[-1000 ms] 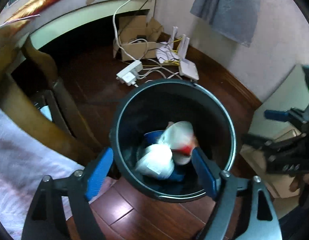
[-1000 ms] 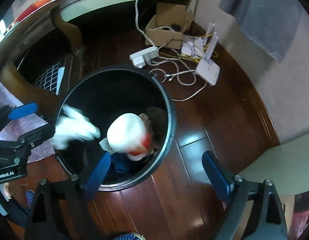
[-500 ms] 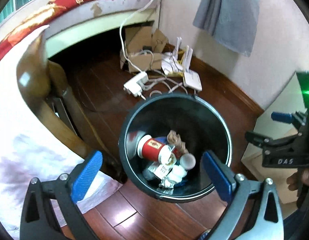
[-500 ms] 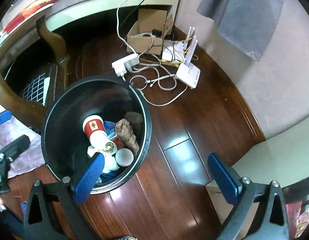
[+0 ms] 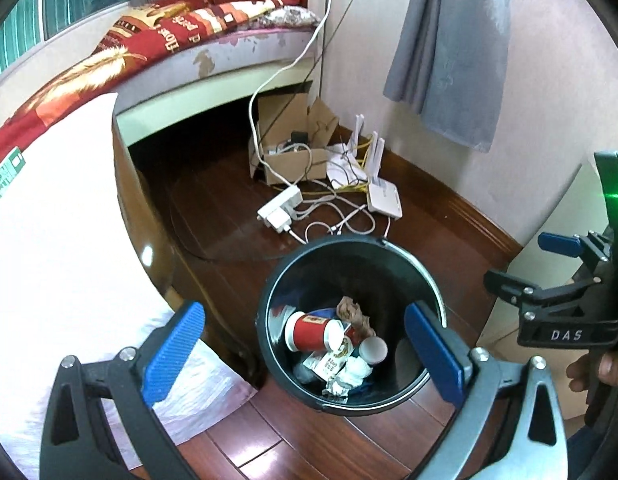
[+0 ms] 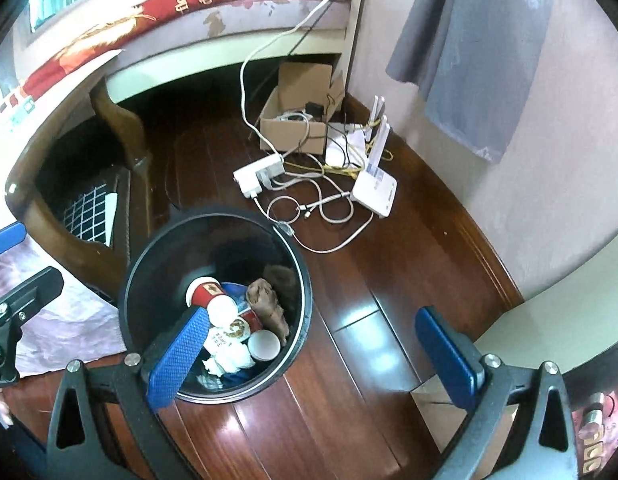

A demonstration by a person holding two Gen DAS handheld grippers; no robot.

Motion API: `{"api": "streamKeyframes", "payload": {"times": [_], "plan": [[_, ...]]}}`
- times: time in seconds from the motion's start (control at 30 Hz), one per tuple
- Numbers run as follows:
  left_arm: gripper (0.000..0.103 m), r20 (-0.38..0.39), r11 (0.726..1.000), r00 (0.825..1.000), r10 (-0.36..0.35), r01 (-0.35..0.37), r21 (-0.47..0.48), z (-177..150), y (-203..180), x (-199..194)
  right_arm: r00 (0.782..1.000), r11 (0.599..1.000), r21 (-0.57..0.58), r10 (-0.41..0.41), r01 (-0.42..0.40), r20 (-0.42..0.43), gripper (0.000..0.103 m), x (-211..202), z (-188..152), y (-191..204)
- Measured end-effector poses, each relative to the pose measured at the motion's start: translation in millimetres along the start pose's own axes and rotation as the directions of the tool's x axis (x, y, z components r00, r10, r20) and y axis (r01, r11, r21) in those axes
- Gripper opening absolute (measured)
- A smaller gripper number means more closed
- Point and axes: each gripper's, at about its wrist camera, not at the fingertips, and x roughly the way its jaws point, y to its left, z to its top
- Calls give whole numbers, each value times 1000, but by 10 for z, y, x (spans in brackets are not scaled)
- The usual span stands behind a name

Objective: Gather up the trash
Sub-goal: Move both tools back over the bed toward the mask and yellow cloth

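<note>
A black round trash bin [image 5: 269,300] stands on the dark wood floor; it also shows in the right wrist view [image 6: 137,260]. Inside lie a red paper cup [image 5: 309,330] [image 6: 205,292], a white cup [image 5: 373,350], crumpled brown paper [image 5: 351,310] [image 6: 267,300] and crumpled white paper [image 5: 351,374] [image 6: 229,358]. My left gripper [image 5: 305,350] is open and empty, high above the bin. My right gripper [image 6: 313,358] is open and empty, above the bin's right side. The right gripper also shows at the right of the left wrist view [image 5: 549,280].
A cardboard box [image 5: 293,152], a white power strip [image 5: 279,210], a white router [image 5: 383,200] and loose cables [image 6: 321,208] lie on the floor by the wall. A wooden table with a pale cloth [image 5: 49,220] is left. A bed [image 5: 181,40] is behind.
Both grippers have risen and pulled back from the bin. The white paper and red cup that were falling one second ago now lie still inside the bin.
</note>
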Motion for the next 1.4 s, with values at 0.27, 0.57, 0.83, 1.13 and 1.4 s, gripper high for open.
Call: {"api": "streamKeyframes", "payload": {"times": [0.27, 0.57, 0.83, 1.13, 1.4], "plan": [[101, 55, 1000, 998, 9, -8, -10, 31, 71, -310, 997, 1000, 5, 6, -7, 82, 103, -236, 87, 62], [101, 109, 995, 992, 71, -63, -76, -12, 504, -685, 977, 998, -36, 65, -59, 202, 103, -502, 293, 423], [101, 159, 975, 972, 173, -146, -167, -123, 1208, -1108, 939, 980, -129, 181, -149, 293, 103, -757, 551, 1123], [101, 151, 905, 931, 333, -271, -328, -466, 2246, -1525, 903, 917, -306, 341, -257, 263, 103, -932, 748, 2299], [85, 114, 836, 901, 419, -334, -435, -744, 3028, -1700, 847, 838, -422, 473, -347, 243, 103, -1099, 941, 3246]]}}
